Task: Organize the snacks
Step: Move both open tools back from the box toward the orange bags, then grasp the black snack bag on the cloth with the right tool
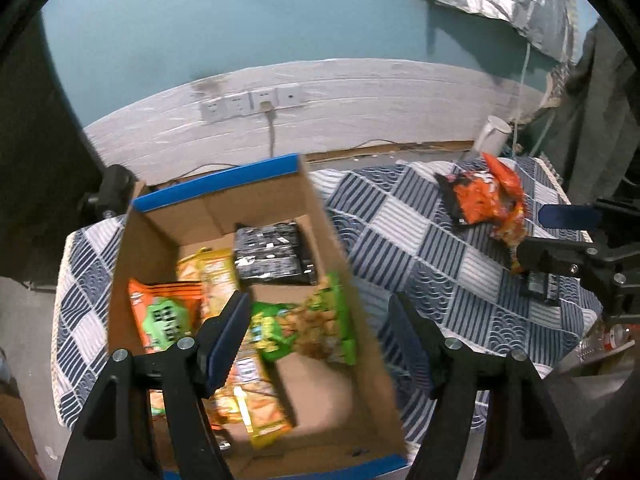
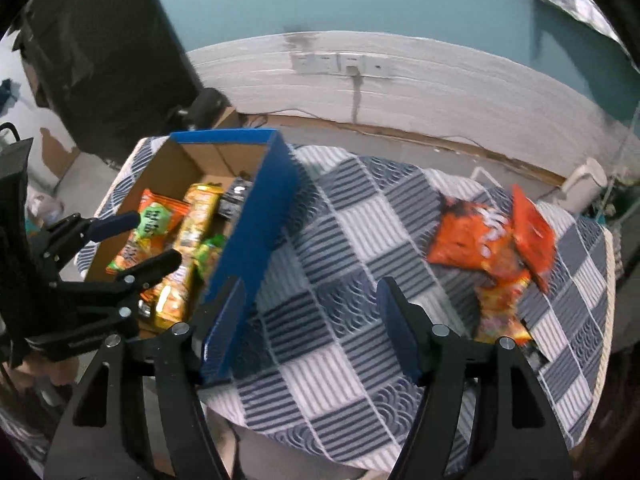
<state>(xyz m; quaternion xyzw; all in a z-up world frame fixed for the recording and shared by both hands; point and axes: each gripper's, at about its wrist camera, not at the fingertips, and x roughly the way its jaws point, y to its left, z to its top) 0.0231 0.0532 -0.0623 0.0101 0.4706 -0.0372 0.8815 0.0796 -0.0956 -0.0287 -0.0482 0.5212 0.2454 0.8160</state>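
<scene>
Looking along the left gripper, its tongs gape with nothing between them above the cardboard box at the bed's left edge; the snack packets inside are blurred, labels unreadable. Orange bags lie near the far right corner, partly hidden by the right gripper. From the right gripper, likewise spread and empty, the checked cover fills the middle; the box's blue wall hides most of the packets.

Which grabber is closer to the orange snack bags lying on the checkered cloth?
Right. The right gripper hangs open just beside the orange snack bags. The left gripper hangs open at the cardboard box, farther away.
</scene>
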